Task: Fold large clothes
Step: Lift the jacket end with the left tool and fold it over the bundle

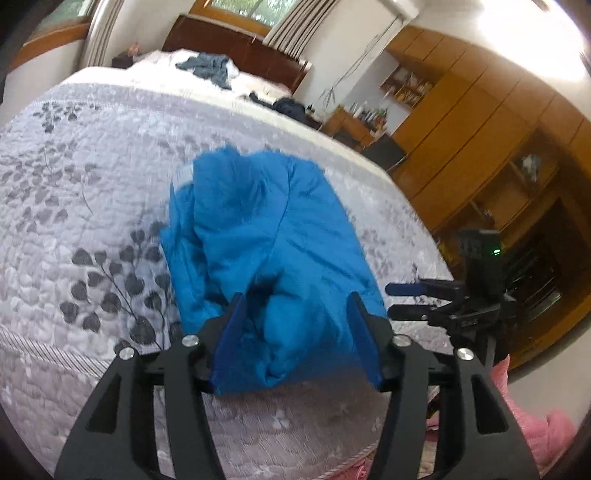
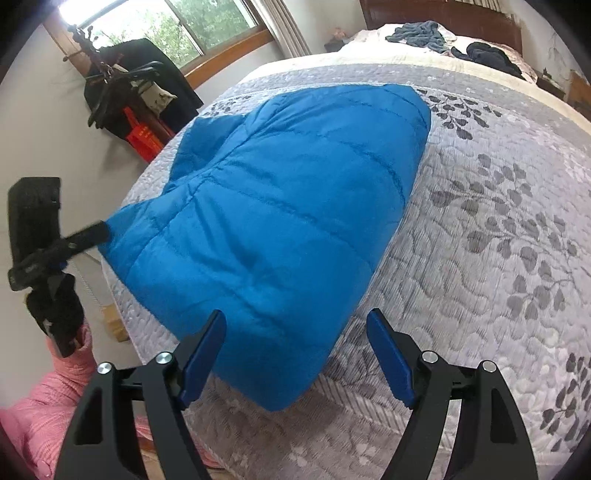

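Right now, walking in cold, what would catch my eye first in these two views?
The bright blue puffer jacket, lying partly folded on the grey leaf-patterned quilt near the bed's foot edge. Next, the two black grippers with blue pads: the right gripper is open over the jacket's near end, and the left gripper straddles bunched fabric. Crumpled dark clothes lie far off by the headboard.

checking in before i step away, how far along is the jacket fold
Done: the blue puffer jacket lies on the grey leaf-print bedspread, seemingly doubled into a compact bundle with a sleeve tucked under. In hand: nothing; the left gripper and right gripper are both open at its near edge. Left: probably another fold, plus the clothes near the headboard.
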Motion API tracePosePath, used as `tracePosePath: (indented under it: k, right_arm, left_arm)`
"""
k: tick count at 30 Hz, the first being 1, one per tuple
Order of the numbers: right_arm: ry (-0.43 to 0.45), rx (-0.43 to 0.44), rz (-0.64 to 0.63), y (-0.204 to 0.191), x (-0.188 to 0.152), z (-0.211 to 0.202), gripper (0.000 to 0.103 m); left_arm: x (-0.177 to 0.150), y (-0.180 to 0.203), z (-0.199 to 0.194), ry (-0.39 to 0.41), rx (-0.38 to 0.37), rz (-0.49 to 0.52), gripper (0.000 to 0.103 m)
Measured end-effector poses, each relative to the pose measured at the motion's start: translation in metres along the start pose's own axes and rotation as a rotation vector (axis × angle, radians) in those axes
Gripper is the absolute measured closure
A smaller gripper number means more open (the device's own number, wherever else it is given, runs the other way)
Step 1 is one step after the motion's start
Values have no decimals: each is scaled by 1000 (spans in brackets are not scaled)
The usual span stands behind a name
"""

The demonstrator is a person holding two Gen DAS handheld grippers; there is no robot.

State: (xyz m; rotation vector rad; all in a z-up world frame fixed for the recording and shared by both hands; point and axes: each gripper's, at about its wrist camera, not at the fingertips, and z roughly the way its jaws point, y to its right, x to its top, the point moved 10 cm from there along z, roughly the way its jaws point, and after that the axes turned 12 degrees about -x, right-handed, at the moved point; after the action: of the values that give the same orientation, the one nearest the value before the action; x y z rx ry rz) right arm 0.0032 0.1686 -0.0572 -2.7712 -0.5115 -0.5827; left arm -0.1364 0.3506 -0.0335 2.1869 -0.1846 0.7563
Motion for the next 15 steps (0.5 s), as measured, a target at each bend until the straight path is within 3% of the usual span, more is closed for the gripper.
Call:
tracePosePath:
  k: [1, 4, 15]
  right_arm:
    - [1, 2, -1, -1, -1, 0, 24]
    - [5, 12, -12, -6, -1, 0, 24]
    - [-25, 7, -23, -6, -5, 16, 24]
  left_arm:
    - [-2, -3, 3, -7, 1, -10, 71]
    - [-5, -5, 4, -9, -25, -44, 84]
    - [-47, -30, 7, -24, -75, -168, 88]
